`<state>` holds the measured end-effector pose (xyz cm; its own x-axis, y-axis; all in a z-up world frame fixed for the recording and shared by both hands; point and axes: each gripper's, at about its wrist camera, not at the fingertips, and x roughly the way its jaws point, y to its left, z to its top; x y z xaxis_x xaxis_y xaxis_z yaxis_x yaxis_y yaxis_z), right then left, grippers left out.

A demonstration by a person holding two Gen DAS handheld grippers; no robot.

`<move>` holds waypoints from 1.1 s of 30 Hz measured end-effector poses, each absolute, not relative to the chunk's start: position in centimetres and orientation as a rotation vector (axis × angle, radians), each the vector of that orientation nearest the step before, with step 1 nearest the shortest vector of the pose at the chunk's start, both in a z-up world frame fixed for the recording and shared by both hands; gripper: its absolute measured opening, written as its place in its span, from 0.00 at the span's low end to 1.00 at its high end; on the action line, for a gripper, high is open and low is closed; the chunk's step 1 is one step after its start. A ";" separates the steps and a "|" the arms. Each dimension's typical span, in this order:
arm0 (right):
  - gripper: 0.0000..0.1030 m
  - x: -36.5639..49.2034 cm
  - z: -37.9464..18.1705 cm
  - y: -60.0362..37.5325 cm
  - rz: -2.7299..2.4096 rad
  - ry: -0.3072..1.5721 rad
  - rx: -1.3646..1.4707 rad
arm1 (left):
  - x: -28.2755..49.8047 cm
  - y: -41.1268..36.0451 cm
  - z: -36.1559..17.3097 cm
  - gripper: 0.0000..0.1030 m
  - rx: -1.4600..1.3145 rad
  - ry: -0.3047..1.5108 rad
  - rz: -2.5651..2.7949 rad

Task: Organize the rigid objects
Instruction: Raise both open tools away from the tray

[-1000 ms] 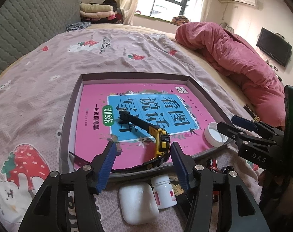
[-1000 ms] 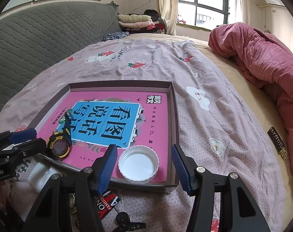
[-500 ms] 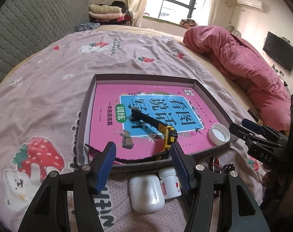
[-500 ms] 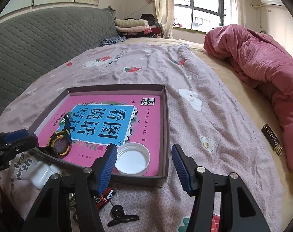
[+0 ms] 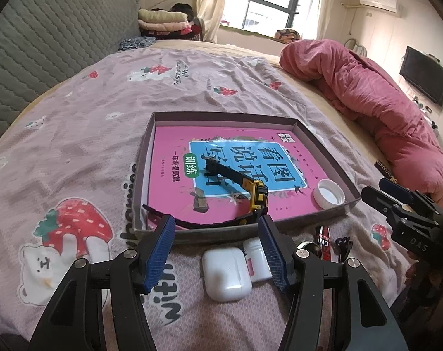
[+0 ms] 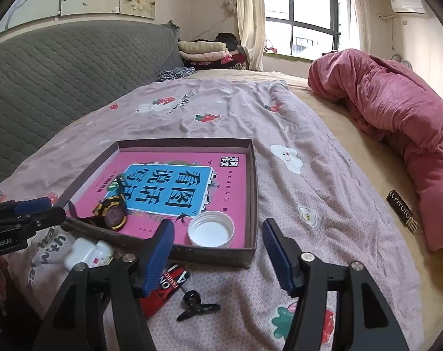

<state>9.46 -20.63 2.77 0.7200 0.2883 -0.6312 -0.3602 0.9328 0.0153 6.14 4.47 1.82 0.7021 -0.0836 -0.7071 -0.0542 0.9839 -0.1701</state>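
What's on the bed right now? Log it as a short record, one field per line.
in tray: watch, white lid, pink book
outside tray: earbud case, pill bottle, red tag, black clip
left hand-held gripper: open, empty
right hand-held gripper: open, empty, jaws just widened

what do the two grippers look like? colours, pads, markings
Both alike: black plastic frames with silver screws at the pivots, and two fingers faced with ribbed blue pads. Left gripper, seen from the right camera, carries white lettering ending "Robot.AI". Right gripper, seen from the left camera, shows "DAS". No cables visible.
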 end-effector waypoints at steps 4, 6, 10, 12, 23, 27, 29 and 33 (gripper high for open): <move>0.63 8.9 2.9 -20.6 0.366 0.686 -0.114 | 5.5 4.3 1.8 0.60 -0.172 0.806 -0.008; 0.63 8.6 3.0 -20.5 0.370 0.689 -0.114 | 5.1 4.1 1.8 0.60 -0.165 0.815 -0.009; 0.63 7.8 3.1 -20.4 0.372 0.690 -0.125 | 4.5 3.7 1.8 0.63 -0.151 0.823 -0.020; 0.63 7.5 3.2 -20.4 0.374 0.691 -0.127 | 4.3 3.5 1.8 0.64 -0.142 0.826 -0.027; 0.63 6.2 3.8 -20.6 0.372 0.682 -0.135 | 3.0 2.5 1.8 0.64 -0.100 0.841 -0.052; 0.63 5.8 4.0 -20.6 0.375 0.683 -0.138 | 2.8 2.5 1.8 0.64 -0.102 0.848 -0.053; 0.63 5.7 4.0 -20.6 0.377 0.687 -0.137 | 2.7 2.6 1.8 0.64 -0.106 0.853 -0.052; 0.63 5.4 4.0 -20.5 0.382 0.692 -0.148 | 2.5 2.6 1.8 0.64 -0.109 0.861 -0.052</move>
<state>5.38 -20.48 3.97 0.7039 0.2934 -0.6469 -0.3902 0.9207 -0.0069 2.46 2.58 1.78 0.6505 -0.0898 -0.7541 0.0017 0.9932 -0.1168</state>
